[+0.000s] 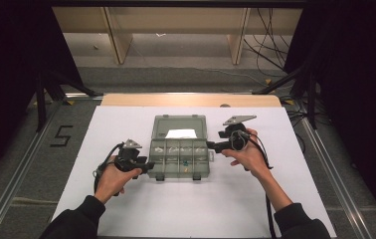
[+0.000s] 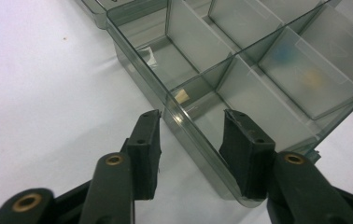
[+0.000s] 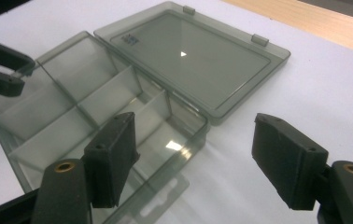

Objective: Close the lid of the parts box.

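An open smoky-clear compartment box (image 1: 178, 155) lies mid-table on the white sheet, its lid (image 1: 178, 127) folded back and bearing a white label (image 1: 181, 133). Small blue (image 2: 284, 49) and yellow (image 2: 312, 77) items lie blurred in one cell, and a cream bit (image 2: 181, 95) in another. My left gripper (image 1: 148, 166) is at the box's near-left corner. In the left gripper view, the left gripper (image 2: 192, 114) straddles the box wall (image 2: 198, 140), one jaw outside and one inside, with a gap at the outer pad. My right gripper (image 1: 210, 146) stands open at the box's right end. In the right gripper view, the right gripper (image 3: 193, 119) has one jaw over the end cell and the other over the table.
A wooden strip (image 1: 191, 100) runs along the table's far edge. Dark stands (image 1: 42, 94) and cables (image 1: 270, 45) sit on the floor beyond, with a "5" mark (image 1: 60, 135) at the left. White table surface (image 1: 186, 209) lies in front of the box.
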`<state>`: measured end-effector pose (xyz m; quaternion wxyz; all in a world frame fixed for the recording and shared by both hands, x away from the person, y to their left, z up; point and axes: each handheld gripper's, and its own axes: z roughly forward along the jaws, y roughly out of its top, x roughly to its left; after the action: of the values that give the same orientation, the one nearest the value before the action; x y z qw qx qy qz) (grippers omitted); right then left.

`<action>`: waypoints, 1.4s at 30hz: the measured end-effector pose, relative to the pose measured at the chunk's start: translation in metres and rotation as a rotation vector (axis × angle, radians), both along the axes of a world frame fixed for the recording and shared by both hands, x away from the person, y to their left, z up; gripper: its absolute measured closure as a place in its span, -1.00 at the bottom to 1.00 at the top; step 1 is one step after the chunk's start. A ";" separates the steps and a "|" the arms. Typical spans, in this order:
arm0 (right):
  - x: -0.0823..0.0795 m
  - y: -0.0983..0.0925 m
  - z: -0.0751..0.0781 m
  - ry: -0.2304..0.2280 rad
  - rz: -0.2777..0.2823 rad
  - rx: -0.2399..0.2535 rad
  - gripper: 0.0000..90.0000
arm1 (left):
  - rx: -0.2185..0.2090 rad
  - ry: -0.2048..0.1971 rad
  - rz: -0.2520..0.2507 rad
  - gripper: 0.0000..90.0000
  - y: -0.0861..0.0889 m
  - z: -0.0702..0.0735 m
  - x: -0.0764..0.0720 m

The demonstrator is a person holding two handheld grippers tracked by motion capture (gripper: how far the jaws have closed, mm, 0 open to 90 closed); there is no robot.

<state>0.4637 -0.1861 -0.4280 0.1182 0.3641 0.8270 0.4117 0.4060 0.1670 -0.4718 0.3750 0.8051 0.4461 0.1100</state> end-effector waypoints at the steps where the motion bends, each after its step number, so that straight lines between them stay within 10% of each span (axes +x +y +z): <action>1: 0.001 0.001 0.000 0.005 -0.010 0.012 -0.30 | 0.011 0.008 -0.019 0.33 0.001 0.001 0.000; 21: 0.037 0.017 -0.004 0.106 -0.079 0.073 -0.32 | -0.008 0.025 0.022 0.40 -0.003 0.000 0.000; 42: 0.073 0.026 -0.025 0.177 -0.142 0.026 -0.31 | 0.016 0.047 0.020 0.41 -0.002 0.001 0.000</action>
<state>0.5365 -0.1603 -0.4532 0.0688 0.4582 0.8009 0.3793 0.4059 0.1651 -0.4705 0.3568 0.8061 0.4619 0.0980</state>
